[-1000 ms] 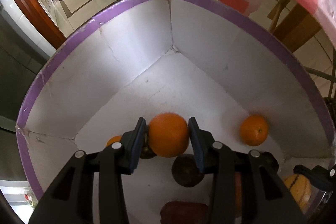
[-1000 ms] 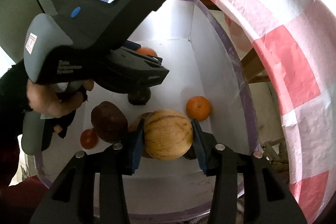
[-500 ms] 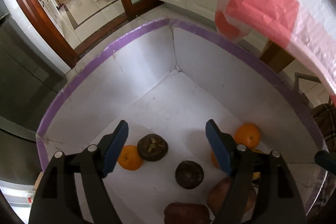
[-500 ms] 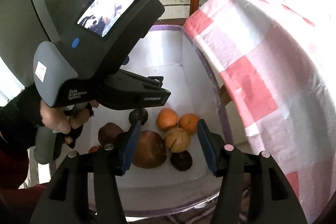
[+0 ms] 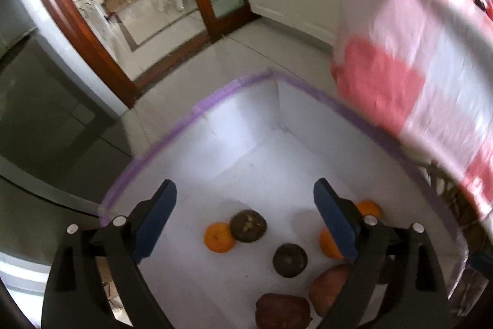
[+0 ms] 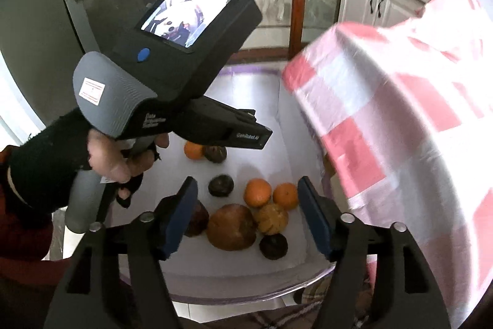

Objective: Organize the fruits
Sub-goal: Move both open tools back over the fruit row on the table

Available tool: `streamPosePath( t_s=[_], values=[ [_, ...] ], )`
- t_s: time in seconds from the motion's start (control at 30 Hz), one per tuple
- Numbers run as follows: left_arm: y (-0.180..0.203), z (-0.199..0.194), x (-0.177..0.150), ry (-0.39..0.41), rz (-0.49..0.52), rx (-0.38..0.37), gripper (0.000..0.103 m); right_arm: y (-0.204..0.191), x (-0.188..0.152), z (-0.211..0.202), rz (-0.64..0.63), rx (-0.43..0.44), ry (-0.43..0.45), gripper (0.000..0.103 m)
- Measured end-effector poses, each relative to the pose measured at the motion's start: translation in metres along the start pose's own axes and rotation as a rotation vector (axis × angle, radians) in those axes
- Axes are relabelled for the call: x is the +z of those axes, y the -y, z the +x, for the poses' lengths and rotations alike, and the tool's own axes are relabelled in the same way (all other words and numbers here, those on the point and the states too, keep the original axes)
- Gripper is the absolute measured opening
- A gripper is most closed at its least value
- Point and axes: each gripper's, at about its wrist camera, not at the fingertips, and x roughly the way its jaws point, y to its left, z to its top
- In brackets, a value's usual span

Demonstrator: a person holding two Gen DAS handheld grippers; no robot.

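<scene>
You've just let go with both tongs: a second ago the left tongs (image 5: 245, 222) clenched an orange (image 6: 258, 191) and the right tongs (image 6: 246, 216) a striped melon (image 6: 272, 218); now both are released, jaws still widening, nothing between them, lifted above the box (image 5: 197, 113). Both fruits lie on the box floor among the other oranges and dark fruits. That drop looks done; next fruit probably comes from the checkered tabletop (image 6: 400, 113).

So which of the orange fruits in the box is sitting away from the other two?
The orange farthest back in the white box, touching a dark fruit. The other two oranges sit side by side.
</scene>
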Motion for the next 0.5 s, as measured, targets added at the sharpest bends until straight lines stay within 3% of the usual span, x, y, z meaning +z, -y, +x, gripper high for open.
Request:
streamPosePath(
  t_s=[0.13,0.2,0.27,0.37,0.5],
  values=[
    [0.011,-0.034,0.018,0.075,0.017,0.093,0.101,0.014,0.002,-0.040,0.029,-0.017,0.105,0.077],
    [0.029,-0.052,0.035,0.099,0.086,0.146,0.101,0.028,0.004,-0.066,0.059,-0.043,0.171,0.080],
    [0.054,-0.073,0.049,0.126,0.155,0.150,0.101,0.046,0.003,-0.093,0.103,-0.074,0.239,0.083],
    [0.083,-0.106,0.064,0.192,0.207,0.049,0.101,0.079,-0.004,-0.127,0.193,-0.117,0.322,0.086],
    [0.136,-0.147,0.093,0.231,0.203,-0.169,0.101,0.139,-0.030,-0.181,0.362,-0.231,0.430,0.087]
  ],
)
